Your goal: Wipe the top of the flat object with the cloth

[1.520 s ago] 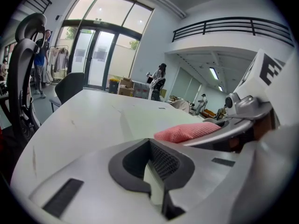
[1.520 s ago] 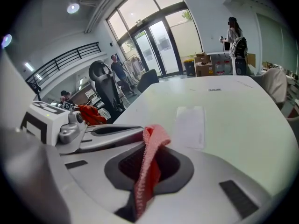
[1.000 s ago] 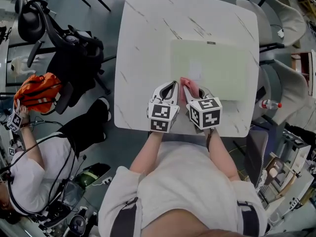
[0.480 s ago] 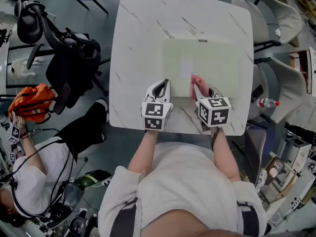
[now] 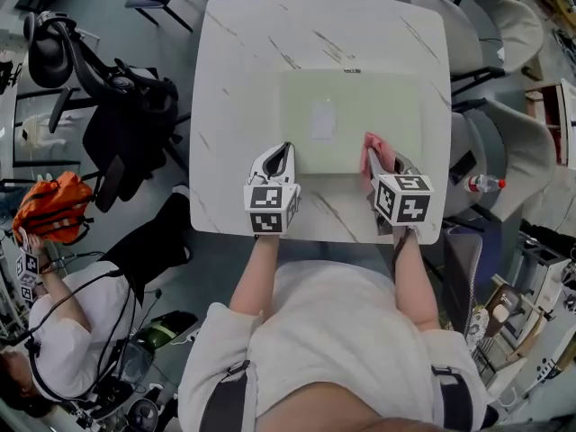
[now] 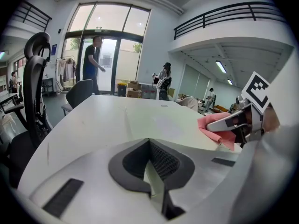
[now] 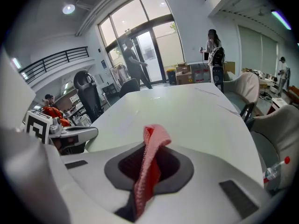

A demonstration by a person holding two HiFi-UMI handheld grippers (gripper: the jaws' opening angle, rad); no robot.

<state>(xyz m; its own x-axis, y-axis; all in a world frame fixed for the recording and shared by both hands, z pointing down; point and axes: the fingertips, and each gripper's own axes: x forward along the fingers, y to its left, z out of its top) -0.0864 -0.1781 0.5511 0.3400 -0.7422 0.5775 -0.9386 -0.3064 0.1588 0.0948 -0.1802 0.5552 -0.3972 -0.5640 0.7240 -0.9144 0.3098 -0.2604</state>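
Observation:
A pale green flat mat (image 5: 351, 106) lies on the white marble table (image 5: 238, 79). My left gripper (image 5: 284, 151) sits at the mat's near left corner, shut on its edge; a thin pale sheet (image 6: 152, 174) shows pinched where the left gripper (image 6: 149, 146) closes. My right gripper (image 5: 378, 157) is shut on a pink cloth (image 5: 372, 148) at the mat's near right part. The cloth (image 7: 152, 155) stands up out of the right gripper (image 7: 149, 148) and also shows in the left gripper view as the cloth (image 6: 212, 127) over the mat (image 6: 159, 120).
A black office chair (image 5: 99, 70) and an orange bag (image 5: 49, 201) stand left of the table, with a seated person (image 5: 54, 322) below them. Beige chairs (image 5: 495, 25) and a bottle (image 5: 486, 184) are on the right. People stand by the glass doors (image 6: 96, 59).
My right gripper has carried the pink cloth to the right along the mat's near part, away from the left gripper. The left gripper stays at the mat's near left corner.

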